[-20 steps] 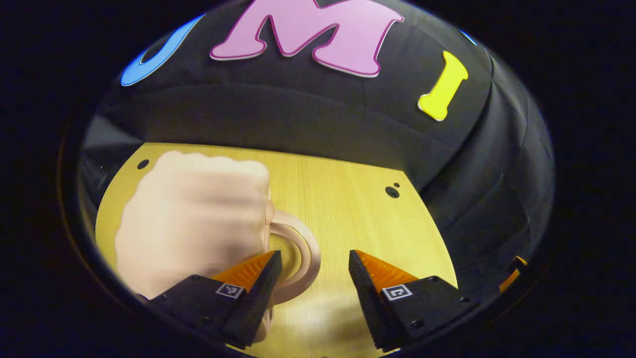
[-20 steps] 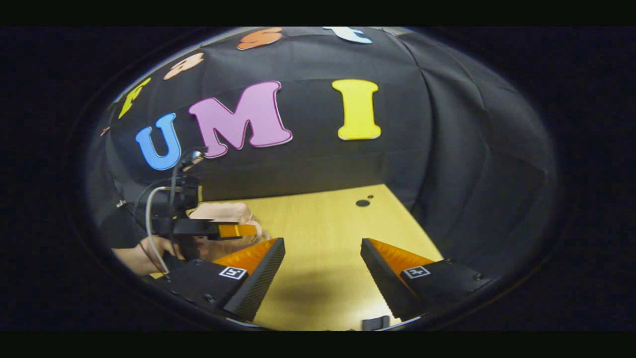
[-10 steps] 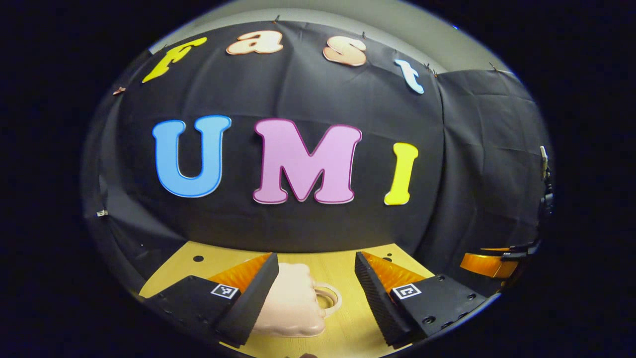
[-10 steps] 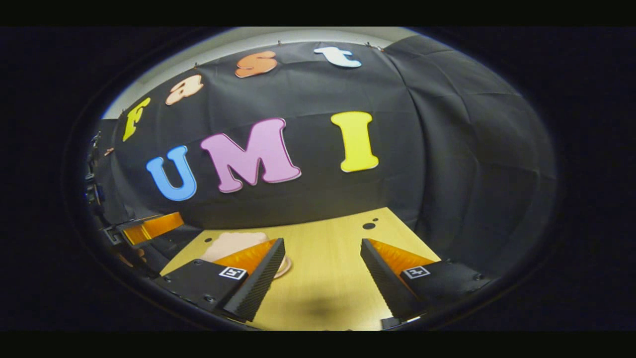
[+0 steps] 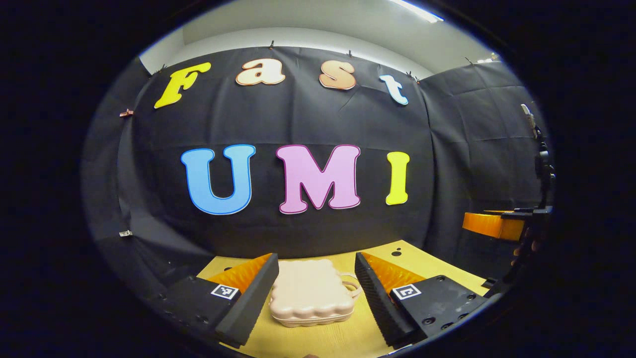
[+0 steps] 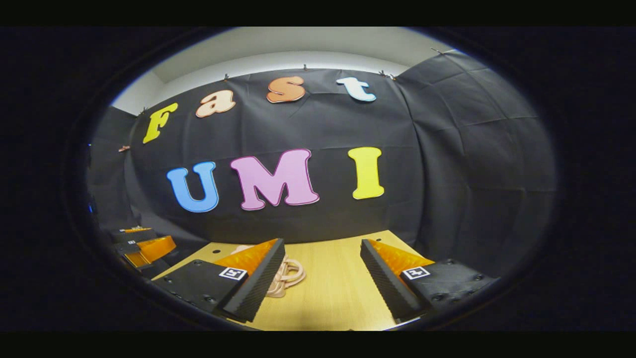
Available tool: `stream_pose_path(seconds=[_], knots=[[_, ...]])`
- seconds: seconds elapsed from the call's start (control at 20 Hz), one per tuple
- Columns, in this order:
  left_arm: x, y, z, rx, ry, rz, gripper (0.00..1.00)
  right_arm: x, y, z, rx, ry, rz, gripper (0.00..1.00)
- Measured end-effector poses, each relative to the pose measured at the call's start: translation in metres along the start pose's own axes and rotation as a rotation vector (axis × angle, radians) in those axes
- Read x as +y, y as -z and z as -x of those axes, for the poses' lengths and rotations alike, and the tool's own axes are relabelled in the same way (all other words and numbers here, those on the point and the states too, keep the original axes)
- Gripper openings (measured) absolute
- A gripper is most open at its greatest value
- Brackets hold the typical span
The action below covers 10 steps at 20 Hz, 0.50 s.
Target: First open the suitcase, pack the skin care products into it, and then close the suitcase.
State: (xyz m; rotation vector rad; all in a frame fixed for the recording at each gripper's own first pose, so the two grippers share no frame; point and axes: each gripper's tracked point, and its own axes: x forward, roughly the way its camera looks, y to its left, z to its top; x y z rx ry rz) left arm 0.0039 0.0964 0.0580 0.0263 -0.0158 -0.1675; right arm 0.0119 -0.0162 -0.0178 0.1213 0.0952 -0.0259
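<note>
The suitcase (image 5: 312, 293) is a small, pale pink shell case lying flat and closed on the wooden surface (image 5: 422, 263), its scalloped lid up and its loop handle (image 5: 352, 287) pointing toward the right of the left gripper view. It sits on the surface between the two spread fingers of the left hand-held gripper (image 5: 315, 291), which is released and touches nothing. In the right gripper view the handle (image 6: 288, 274) peeks out from behind one finger of the right hand-held gripper (image 6: 323, 278), also released and holding nothing, with bare surface (image 6: 328, 288) ahead of it.

The case looks like moulded hard plastic: stiff, smooth and likely light, so it may skid on the surface when pushed. The thin loop handle seems the surest place to pinch for lifting or steadying. To open it, a finger probably has to catch the seam along the scalloped edge while the other hand-held gripper holds the base down. No latch can be made out. No skin care products can be made out in either view
</note>
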Motion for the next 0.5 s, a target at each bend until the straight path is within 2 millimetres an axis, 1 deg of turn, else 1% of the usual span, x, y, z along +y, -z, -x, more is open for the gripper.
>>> stream_pose_path(seconds=[0.05,0.1,0.15,0.2,0.25,0.35,0.4,0.45,0.5], knots=[[-0.002,0.003,0.001,0.010,0.003,0.015,0.93,0.003,-0.001,0.001,-0.004,-0.004,0.011,1.00],[-0.004,0.004,0.001,0.017,0.008,0.033,0.96,0.005,-0.004,0.002,-0.017,-0.009,0.026,0.97],[-0.006,0.002,0.000,0.017,0.012,0.049,0.92,0.005,-0.006,0.002,-0.026,-0.013,0.039,0.97],[-0.006,-0.002,-0.001,0.012,0.007,0.058,0.97,0.007,-0.007,0.001,-0.035,-0.025,0.045,0.97],[-0.006,-0.006,-0.004,0.003,-0.003,0.059,0.96,0.011,-0.011,-0.001,-0.053,-0.041,0.047,0.97],[0.000,-0.015,-0.007,-0.012,-0.049,0.049,0.96,0.019,-0.011,-0.007,-0.054,-0.096,0.041,0.97],[0.002,-0.022,-0.007,-0.038,-0.070,0.049,0.96,0.024,-0.013,-0.008,-0.061,-0.124,0.050,0.97],[0.006,-0.027,-0.007,-0.049,-0.100,0.056,0.96,0.024,-0.012,-0.010,-0.049,-0.145,0.067,1.00],[0.010,-0.028,-0.005,-0.049,-0.140,0.076,0.96,0.027,-0.007,-0.009,-0.023,-0.169,0.088,0.97]])
